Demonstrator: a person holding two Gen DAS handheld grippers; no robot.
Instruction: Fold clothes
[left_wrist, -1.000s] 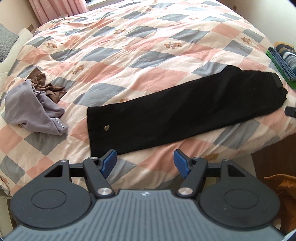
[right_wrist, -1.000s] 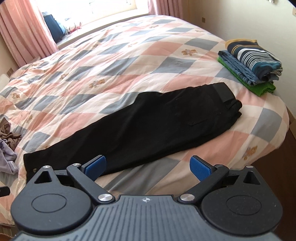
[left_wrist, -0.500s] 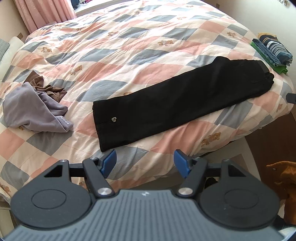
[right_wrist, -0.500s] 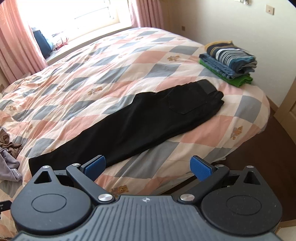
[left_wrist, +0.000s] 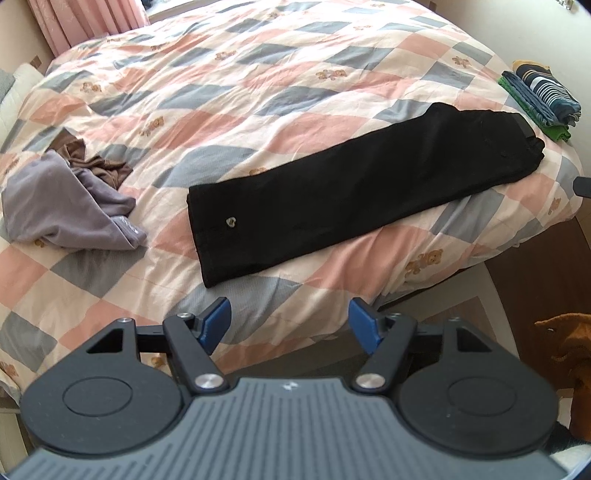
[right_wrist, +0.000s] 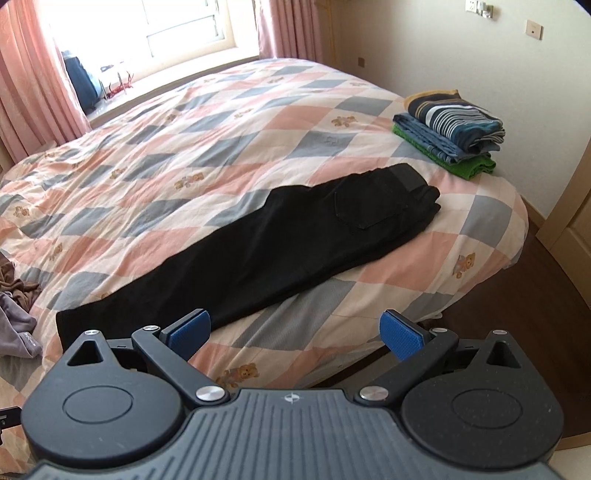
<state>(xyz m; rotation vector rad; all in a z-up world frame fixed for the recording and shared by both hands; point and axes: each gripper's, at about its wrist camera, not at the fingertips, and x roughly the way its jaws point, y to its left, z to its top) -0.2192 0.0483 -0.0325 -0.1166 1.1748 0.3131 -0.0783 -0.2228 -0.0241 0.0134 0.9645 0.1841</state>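
Note:
Black trousers (left_wrist: 354, 192) (right_wrist: 280, 240) lie folded lengthwise on the checked quilt (left_wrist: 258, 74), cuffs at the left, waistband at the right near the bed's corner. My left gripper (left_wrist: 290, 321) hangs open off the bed's near edge, below the cuffs, holding nothing. My right gripper (right_wrist: 295, 332) is open too, wider, held back from the near edge below the trouser legs. Both are clear of the cloth.
A crumpled grey garment (left_wrist: 70, 203) with a brown one (left_wrist: 96, 158) lies at the left. A stack of folded clothes (right_wrist: 450, 129) (left_wrist: 539, 99) sits at the right corner. Dark wood floor (right_wrist: 535, 295) lies to the right; an orange-brown cloth (left_wrist: 569, 350) hangs there.
Both grippers have drawn back and up from the bed; the trousers look smaller and more of the room shows. The trousers have not moved.

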